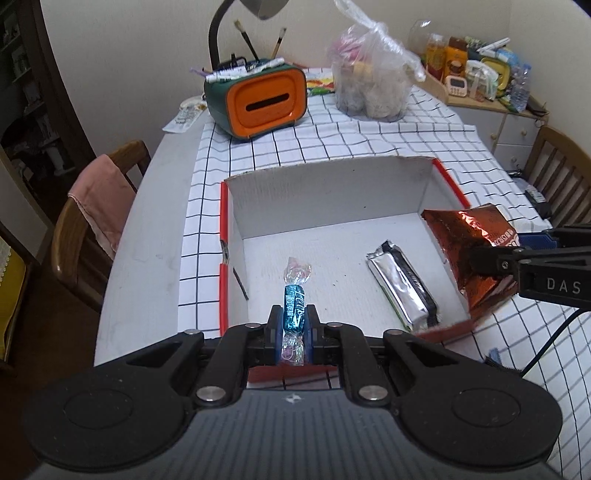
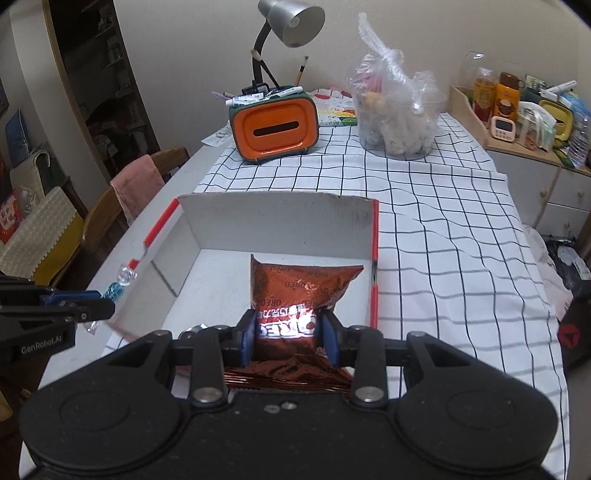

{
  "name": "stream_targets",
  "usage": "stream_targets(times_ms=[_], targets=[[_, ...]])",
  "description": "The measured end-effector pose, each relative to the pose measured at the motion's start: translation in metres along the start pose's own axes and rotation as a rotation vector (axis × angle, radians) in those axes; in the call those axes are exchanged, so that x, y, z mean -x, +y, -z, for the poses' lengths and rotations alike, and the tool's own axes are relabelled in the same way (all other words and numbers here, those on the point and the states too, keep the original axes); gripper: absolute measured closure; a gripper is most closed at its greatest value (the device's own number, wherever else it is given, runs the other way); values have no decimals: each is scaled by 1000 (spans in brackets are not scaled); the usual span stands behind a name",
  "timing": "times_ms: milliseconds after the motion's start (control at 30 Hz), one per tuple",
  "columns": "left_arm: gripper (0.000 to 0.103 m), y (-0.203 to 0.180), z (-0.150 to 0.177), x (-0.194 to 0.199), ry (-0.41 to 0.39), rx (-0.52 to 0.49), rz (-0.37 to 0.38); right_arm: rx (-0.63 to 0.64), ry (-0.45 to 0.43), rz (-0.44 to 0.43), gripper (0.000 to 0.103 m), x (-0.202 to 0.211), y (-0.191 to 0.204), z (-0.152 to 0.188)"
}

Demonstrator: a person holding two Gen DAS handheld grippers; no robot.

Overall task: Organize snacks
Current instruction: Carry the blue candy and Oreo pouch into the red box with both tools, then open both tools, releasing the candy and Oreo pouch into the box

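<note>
Left gripper (image 1: 293, 326): jaws closed on a blue-wrapped candy (image 1: 294, 308), gripped across its middle, with the clear twisted ends sticking out beyond the pads on the far and near sides. The candy is held above the near left part of the cardboard box (image 1: 332, 188), over its white floor. Right gripper (image 2: 289, 334): jaws clamped on a copper-red Oreo packet (image 2: 301, 286), pads pressing the packet's near end from both sides, the foil bunched up behind them. The packet's far end hangs over the inside of the box towards its right wall; whether it rests on the floor cannot be told. The box is open-topped, white inside with red outer edges, and sits on a black-and-white checked cloth (image 1: 369, 140) covering the table. One silver foil snack bar (image 1: 402, 286) lies on the box floor, right of centre, angled, apart from both held items. Beyond the box, at the far side of the table: an orange-fronted tissue holder (image 1: 258, 101) on the left with pens and brushes on top, and a knotted clear plastic bag (image 1: 373, 77) of items on the right. A grey desk lamp (image 2: 291, 22) stands behind the holder. A wooden chair with a pink cloth (image 1: 99, 195) on its back stands at the table's left edge.
</note>
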State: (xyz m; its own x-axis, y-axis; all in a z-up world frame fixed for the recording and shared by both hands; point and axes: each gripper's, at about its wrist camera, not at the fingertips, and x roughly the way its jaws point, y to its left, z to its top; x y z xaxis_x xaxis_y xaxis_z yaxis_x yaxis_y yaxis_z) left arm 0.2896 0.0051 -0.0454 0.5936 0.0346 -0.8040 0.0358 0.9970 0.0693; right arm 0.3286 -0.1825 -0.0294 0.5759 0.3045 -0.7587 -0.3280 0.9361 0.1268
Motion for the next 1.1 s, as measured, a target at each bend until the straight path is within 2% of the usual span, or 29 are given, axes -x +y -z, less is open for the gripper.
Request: stream_targets(times_ms=[300, 533, 767, 1100], targets=[[92, -4, -15, -53, 92, 11, -32, 31, 74, 18, 67, -59, -4, -16], [92, -15, -14, -81, 138, -23, -56, 56, 134, 20, 67, -95, -1, -14], [92, -22, -10, -99, 192, -44, -65, 75, 170, 8, 67, -109, 3, -7], [91, -14, -7, -97, 197, -9, -50, 68, 161, 5, 66, -105, 2, -5]])
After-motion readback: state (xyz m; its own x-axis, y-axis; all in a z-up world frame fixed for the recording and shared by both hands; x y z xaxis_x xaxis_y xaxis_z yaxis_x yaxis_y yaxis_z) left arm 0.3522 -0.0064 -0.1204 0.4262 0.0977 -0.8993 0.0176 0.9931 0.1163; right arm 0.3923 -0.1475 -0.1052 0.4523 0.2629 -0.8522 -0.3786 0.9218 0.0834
